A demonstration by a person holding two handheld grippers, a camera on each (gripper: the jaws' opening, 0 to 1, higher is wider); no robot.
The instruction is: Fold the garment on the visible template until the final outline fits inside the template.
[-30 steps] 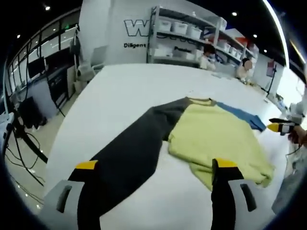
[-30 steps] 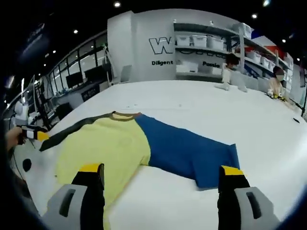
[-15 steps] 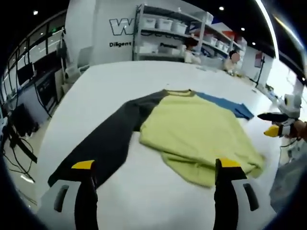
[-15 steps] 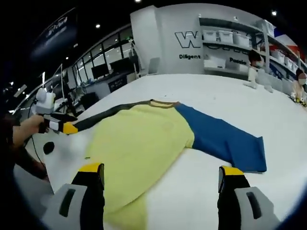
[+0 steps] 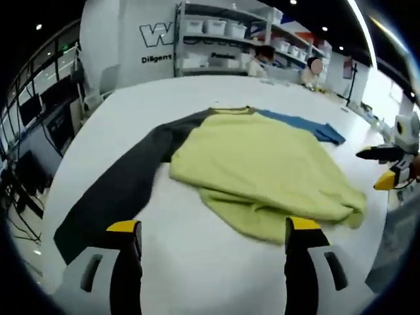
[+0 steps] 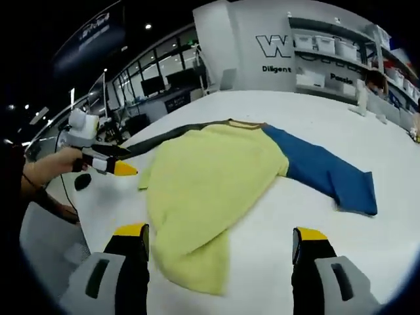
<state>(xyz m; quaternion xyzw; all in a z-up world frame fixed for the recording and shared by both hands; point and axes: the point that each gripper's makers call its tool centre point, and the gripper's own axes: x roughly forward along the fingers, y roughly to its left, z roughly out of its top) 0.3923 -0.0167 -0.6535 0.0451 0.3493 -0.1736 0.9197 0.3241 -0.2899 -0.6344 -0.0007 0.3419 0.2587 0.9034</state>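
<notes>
Left gripper (image 5: 207,236): jaws wide, empty, poised over the white tabletop (image 5: 197,275) just short of the garment's near hem
Garment: yellow-bodied long-sleeved top with one charcoal sleeve and one blue sleeve (image 5: 262,170), lying mid-tabletop; body rumpled and doubled at the near edge; charcoal sleeve stretched left, blue sleeve right
Right gripper (image 6: 220,239): jaws wide, empty, above the hem
Risk: no template outline discernible; likely a pinch taking one layer would skew the fold; sleeves may stay outside
</notes>
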